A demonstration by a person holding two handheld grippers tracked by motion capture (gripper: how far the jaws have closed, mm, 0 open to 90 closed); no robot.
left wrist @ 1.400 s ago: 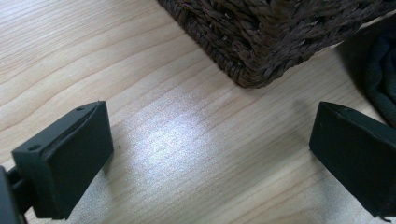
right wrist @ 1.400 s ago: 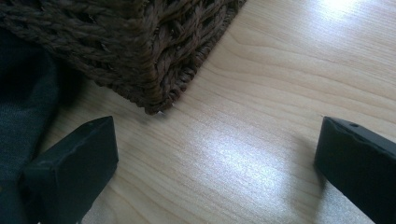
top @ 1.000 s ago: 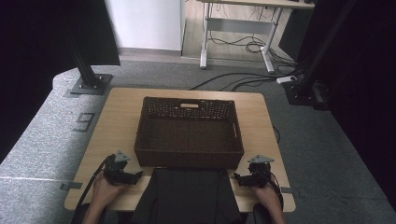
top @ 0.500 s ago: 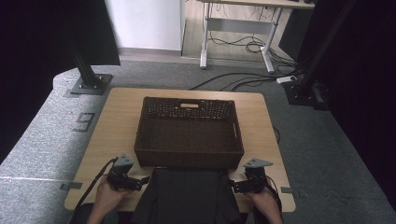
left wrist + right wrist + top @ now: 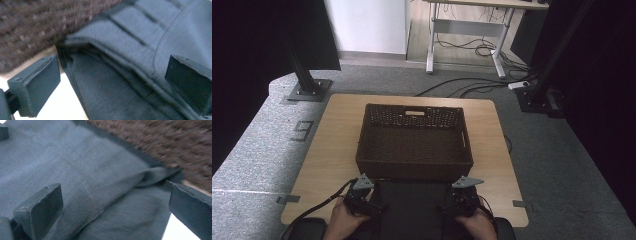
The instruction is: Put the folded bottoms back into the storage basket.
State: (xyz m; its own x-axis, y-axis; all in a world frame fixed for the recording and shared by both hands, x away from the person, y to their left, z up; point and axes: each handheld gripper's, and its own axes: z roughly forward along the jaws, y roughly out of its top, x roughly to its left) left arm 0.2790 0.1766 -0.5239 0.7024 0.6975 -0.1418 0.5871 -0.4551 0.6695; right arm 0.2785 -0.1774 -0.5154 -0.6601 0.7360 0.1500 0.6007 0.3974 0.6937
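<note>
Garment: a folded dark grey garment (image 5: 412, 205) is seen lying flat at the near edge of the tabletop (image 5: 332, 135), just in front of the basket's near wall and touching or all but touching it.
Long axis: the folded piece is judged to run left to right, parallel to the near wall of the basket, with one short end toward each gripper.
Folds: in the left gripper view, layered edges and stitched seams of the garment (image 5: 130, 75) are shown; in the right gripper view a creased corner (image 5: 150, 176) is seen close under the basket.
Left gripper: the left gripper (image 5: 368, 204) is held at the garment's left end, aimed inward; its jaws are spread wide with cloth lying between them, nothing yet pinched.
Right gripper: the right gripper (image 5: 451, 204) is placed at the right end as a mirror of the other; its jaws are likewise parted around cloth, not closed on it.
Nearness: each end is covered by its own hand, so neither is nearer overall.
Basket: the brown woven basket (image 5: 414, 142) stands empty mid-tabletop, directly beyond the garment.
Coming move: a two-ended pinch is judged likely, followed by a lift forward over the near wall.
</note>
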